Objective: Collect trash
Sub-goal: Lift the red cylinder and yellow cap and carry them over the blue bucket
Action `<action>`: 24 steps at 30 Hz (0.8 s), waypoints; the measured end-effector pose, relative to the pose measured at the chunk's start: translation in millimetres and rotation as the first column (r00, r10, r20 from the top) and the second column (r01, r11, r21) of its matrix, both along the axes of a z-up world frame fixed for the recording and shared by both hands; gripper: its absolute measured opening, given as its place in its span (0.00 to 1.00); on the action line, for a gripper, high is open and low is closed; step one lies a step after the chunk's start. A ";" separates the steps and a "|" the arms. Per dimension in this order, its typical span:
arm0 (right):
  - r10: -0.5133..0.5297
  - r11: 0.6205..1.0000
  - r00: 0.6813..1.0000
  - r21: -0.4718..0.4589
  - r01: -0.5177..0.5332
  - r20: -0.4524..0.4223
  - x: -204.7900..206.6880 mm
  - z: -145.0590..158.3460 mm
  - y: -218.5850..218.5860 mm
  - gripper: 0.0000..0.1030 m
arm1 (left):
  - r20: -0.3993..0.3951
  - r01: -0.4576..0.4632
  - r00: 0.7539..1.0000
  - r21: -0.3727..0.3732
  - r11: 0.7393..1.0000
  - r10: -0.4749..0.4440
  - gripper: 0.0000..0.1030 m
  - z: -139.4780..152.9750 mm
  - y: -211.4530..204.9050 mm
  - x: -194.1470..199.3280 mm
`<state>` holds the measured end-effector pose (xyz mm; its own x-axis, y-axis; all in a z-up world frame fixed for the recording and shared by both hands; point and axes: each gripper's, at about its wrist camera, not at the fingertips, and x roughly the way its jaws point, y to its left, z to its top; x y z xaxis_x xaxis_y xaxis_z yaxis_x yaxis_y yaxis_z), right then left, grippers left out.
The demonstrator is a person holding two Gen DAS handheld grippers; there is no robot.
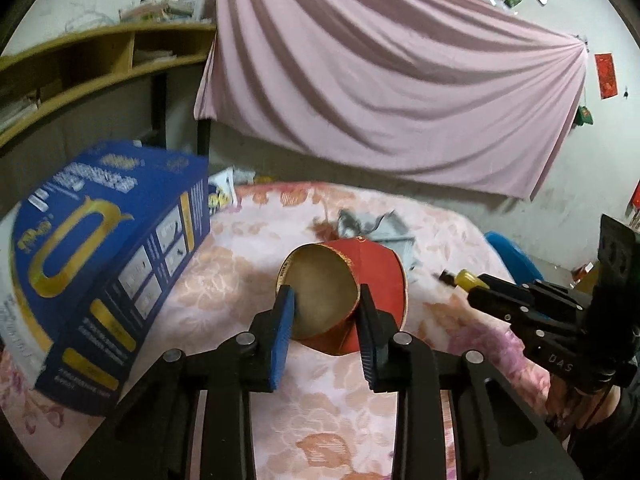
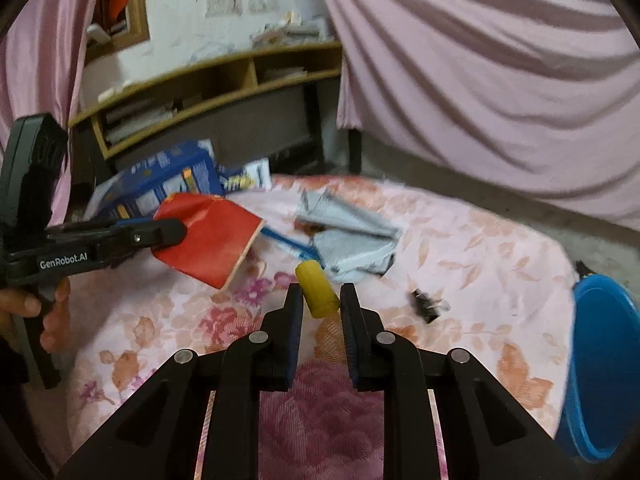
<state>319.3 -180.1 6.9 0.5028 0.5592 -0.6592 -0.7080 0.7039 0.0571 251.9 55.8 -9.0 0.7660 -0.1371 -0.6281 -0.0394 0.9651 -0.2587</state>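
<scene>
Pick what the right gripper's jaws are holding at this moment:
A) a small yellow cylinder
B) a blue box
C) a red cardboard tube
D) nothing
A: in the right wrist view the right gripper has its jaws closed on the small yellow cylinder, while the red cardboard tube sits in the left gripper.

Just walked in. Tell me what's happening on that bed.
A person is clearing trash with two handheld grippers. The left gripper is clamped on a red cardboard tube, lifted off the floral bedspread. The right gripper grips a small yellow cylinder. A blue bucket waits beside the bed.
</scene>
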 end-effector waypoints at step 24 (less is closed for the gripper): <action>-0.463 0.869 0.697 0.434 0.237 0.547 -58.6 153.2 -166.9 0.16 | 0.667 0.169 0.719 0.107 0.980 -0.197 0.25 127.9 -188.0 3.1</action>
